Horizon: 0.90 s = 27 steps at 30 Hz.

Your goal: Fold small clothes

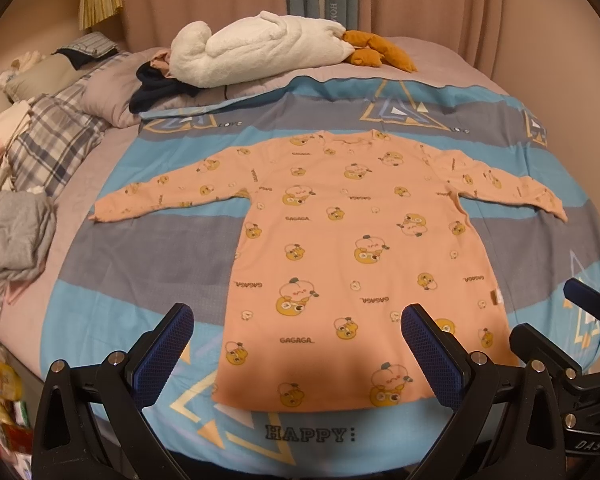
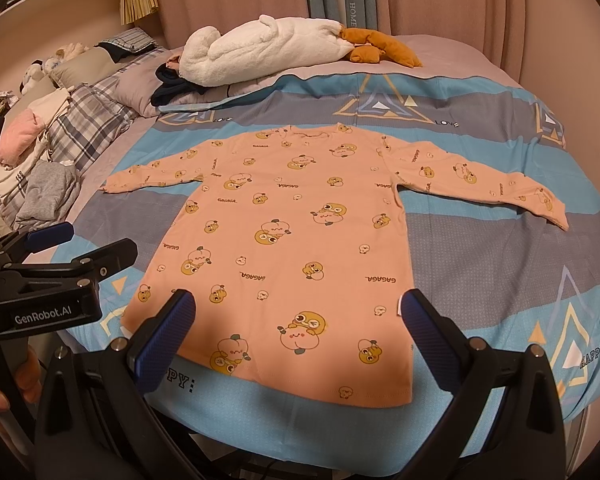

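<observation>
A small peach long-sleeved shirt (image 1: 340, 248) (image 2: 292, 240) with yellow cartoon prints lies flat on the bed, sleeves spread out to both sides, hem toward me. My left gripper (image 1: 298, 344) hovers open above the hem, fingers wide apart, nothing between them. My right gripper (image 2: 298, 336) is likewise open above the hem's right part. The left gripper (image 2: 60, 248) also shows at the left edge of the right wrist view, and the right gripper (image 1: 560, 320) at the right edge of the left wrist view. A hand (image 2: 4, 384) holds the left tool.
The shirt rests on a blue and grey patterned quilt (image 1: 148, 264). A white plush toy (image 1: 252, 50) and orange plush (image 1: 376, 52) lie at the far end. Plaid bedding (image 1: 56, 144) and a grey crumpled garment (image 1: 20, 236) sit on the left. Curtains hang behind.
</observation>
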### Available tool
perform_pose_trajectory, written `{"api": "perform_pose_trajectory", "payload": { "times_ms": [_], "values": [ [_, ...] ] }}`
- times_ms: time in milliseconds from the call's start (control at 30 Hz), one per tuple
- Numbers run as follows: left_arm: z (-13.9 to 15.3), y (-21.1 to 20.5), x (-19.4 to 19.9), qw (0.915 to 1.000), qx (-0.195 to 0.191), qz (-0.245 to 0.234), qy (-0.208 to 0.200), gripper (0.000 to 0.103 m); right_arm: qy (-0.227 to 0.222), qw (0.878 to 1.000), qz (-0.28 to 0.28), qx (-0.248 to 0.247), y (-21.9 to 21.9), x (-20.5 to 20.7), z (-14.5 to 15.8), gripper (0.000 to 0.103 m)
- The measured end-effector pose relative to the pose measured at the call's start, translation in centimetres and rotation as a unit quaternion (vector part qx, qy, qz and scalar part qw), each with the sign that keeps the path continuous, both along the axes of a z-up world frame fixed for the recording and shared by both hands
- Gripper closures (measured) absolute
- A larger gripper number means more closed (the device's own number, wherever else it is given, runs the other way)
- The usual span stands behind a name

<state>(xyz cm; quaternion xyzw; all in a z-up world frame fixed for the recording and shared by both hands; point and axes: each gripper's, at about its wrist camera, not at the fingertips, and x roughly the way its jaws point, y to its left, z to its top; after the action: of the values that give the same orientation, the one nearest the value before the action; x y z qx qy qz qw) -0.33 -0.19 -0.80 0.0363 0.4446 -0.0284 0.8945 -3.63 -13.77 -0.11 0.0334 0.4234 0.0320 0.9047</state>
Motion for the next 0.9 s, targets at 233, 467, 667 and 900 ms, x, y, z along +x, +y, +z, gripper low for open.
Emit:
{"api": "perform_pose_trajectory", "payload": {
  "times_ms": [233, 467, 667, 900],
  "values": [
    [-1.6, 1.0, 1.0, 0.9981, -0.054, 0.003, 0.029, 0.000, 0.003, 0.997, 0.012, 0.077, -1.4, 0.4, -1.4, 0.000],
    [-6.3, 2.7, 4.6, 0.9743, -0.196, 0.006, 0.110, 0.000, 0.006, 0.968, -0.058, 0.244, -8.7, 1.9, -5.7, 0.000],
    [-9.1, 2.2, 7.3, 0.9630, -0.226, 0.022, 0.144, 0.001, -0.030, 0.931, -0.197, 0.306, -18.9, 2.4, -7.8, 0.003],
    [-10.1, 0.5, 10.6, 0.9613, -0.229, 0.003, 0.153, 0.001, -0.080, 0.879, -0.332, 0.334, -29.8, 2.9, -8.7, 0.016]
  ]
}}
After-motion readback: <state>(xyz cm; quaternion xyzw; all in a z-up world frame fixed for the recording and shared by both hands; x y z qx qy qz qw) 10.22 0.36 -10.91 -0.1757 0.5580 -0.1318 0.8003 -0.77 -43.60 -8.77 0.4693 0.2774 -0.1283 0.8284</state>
